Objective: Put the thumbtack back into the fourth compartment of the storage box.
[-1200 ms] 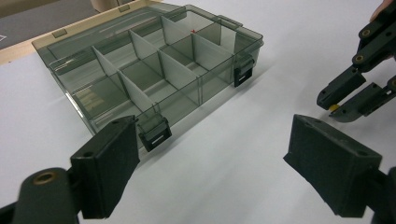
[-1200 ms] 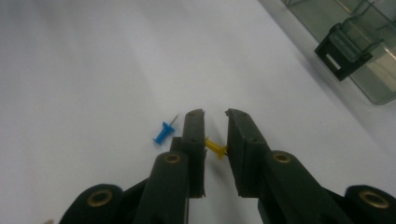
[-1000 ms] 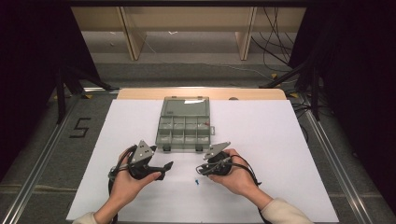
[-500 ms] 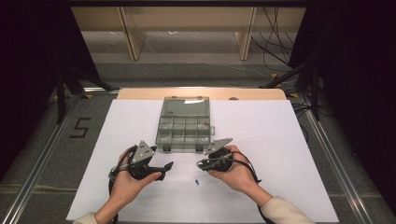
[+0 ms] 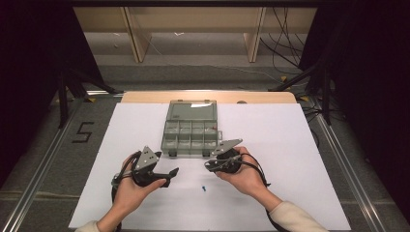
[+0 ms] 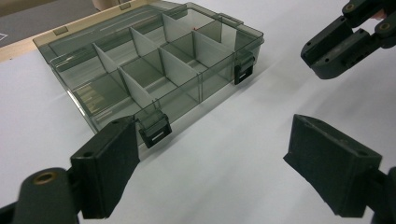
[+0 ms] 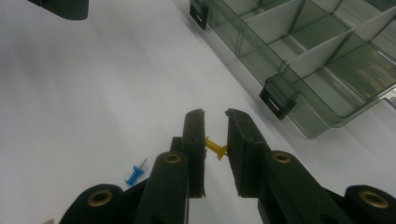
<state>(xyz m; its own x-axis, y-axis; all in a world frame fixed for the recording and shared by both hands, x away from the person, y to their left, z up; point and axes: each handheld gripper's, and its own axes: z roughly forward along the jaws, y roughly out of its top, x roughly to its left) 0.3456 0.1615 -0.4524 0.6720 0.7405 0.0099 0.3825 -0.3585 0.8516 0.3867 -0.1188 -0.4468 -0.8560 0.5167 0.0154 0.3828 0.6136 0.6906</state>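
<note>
Right tool (image 7: 215, 122) is clamped on the yellow pushpin (image 7: 215, 146) (left tool (image 6: 212, 154) stands apart); carry it level over the organizer box (image 7: 322, 51), releasing low.

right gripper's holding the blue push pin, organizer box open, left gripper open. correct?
Not quite. The right gripper holds the yellow push pin between its fingers; the blue push pin lies loose on the white table, as the right gripper view shows. The organizer box is open, and the left gripper too.

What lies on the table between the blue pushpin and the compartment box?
Bare white table; the right hand-held gripper, holding a yellow pushpin, hangs over that stretch between blue pushpin and box, right gripper view.
</note>
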